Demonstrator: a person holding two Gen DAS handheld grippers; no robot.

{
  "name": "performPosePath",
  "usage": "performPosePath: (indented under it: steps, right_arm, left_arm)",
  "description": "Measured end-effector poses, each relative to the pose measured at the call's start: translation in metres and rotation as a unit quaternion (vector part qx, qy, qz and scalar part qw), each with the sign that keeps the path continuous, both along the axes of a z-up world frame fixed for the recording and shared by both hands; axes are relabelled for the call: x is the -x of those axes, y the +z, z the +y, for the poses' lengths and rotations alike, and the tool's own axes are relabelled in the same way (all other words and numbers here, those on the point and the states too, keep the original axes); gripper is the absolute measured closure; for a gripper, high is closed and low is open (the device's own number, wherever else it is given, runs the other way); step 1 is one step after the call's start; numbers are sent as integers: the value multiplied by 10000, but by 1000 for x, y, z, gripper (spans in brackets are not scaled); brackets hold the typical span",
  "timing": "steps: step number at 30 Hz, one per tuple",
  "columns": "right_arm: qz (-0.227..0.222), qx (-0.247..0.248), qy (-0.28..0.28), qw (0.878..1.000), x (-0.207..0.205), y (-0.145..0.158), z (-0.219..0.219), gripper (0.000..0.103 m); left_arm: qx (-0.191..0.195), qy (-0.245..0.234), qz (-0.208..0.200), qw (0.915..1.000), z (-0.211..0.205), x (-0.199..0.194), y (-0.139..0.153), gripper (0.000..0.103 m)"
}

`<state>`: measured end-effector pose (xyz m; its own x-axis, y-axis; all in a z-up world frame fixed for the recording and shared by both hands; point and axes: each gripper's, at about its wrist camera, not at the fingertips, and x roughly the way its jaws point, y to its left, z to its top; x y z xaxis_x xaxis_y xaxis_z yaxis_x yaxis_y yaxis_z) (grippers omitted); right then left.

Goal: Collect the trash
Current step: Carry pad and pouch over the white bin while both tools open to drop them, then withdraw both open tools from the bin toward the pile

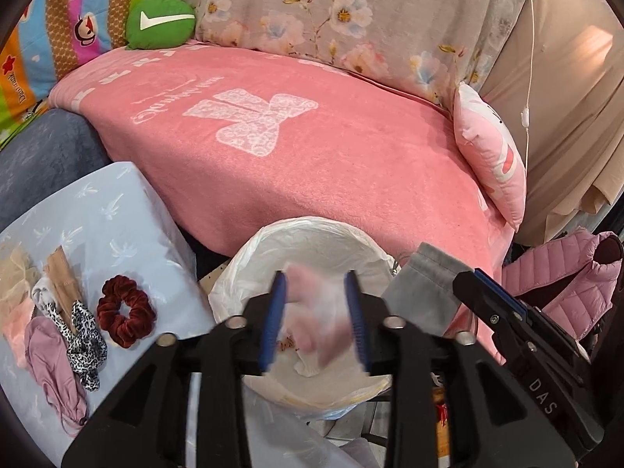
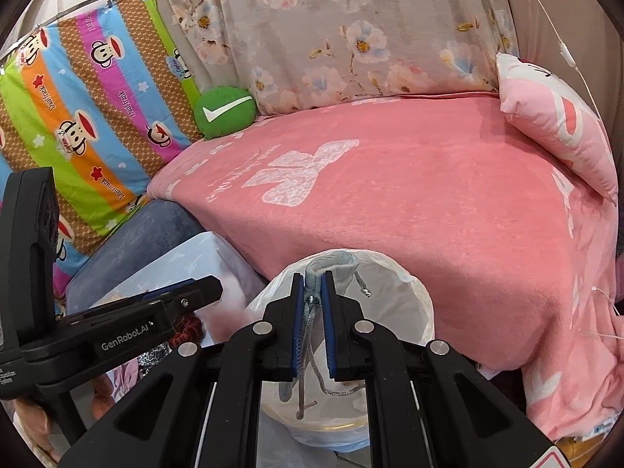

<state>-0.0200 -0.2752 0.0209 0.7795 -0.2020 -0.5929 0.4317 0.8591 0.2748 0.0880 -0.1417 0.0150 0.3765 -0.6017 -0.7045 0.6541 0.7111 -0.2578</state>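
The left claw (image 1: 316,314) hangs over the mouth of a white-lined bin (image 1: 249,269), its blue pads parted; a blurred pink-and-white scrap (image 1: 316,312) sits in the gap between them, above the bin's inside, and whether the pads touch it cannot be told from the blur. Just to this claw's right, the right claw (image 2: 312,304) is pressed together on a grey drawstring pouch (image 2: 331,267), the pouch's top sticking up past the fingertips and its cords (image 2: 312,351) dangling down into the same bin. To the left claw's left, on a pale blue patterned cloth (image 1: 117,202), lie a dark red scrunchie (image 1: 126,312), a leopard-print band (image 1: 84,341) and a mauve fabric piece (image 1: 50,355). Ahead of both claws stretches a bed with a pink blanket (image 1: 312,156); a green round cushion (image 1: 160,21) rests at its far left and a pink pillow (image 1: 491,156) at its right edge.
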Motion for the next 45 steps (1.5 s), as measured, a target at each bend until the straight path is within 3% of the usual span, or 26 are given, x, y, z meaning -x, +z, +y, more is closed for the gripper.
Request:
performPosePath:
  steps: [2,6,24,28,45]
  right_arm:
    - [3,-2,-19,10000,-1,0,-2,94]
    - [16,41,5,10000,-7,0,-3,94]
    - [142,175,214,9995,-26,0,17,84]
    - [163,190,246,9994,-23,-1,25,77]
    - [189,270,461,9984,-24,3,56,72]
  left_arm:
    - [1,50,-130,9999,-1,2,4,46]
    - [-39,118,-304,9995,-1,4,8,41]
    - [-68,721,-308,9969,31,-9,-2,40]
    - [-94,888,-355,9954,41,-10,-4,40]
    - [-129,1322,-415,9903,79,-9,-4,40]
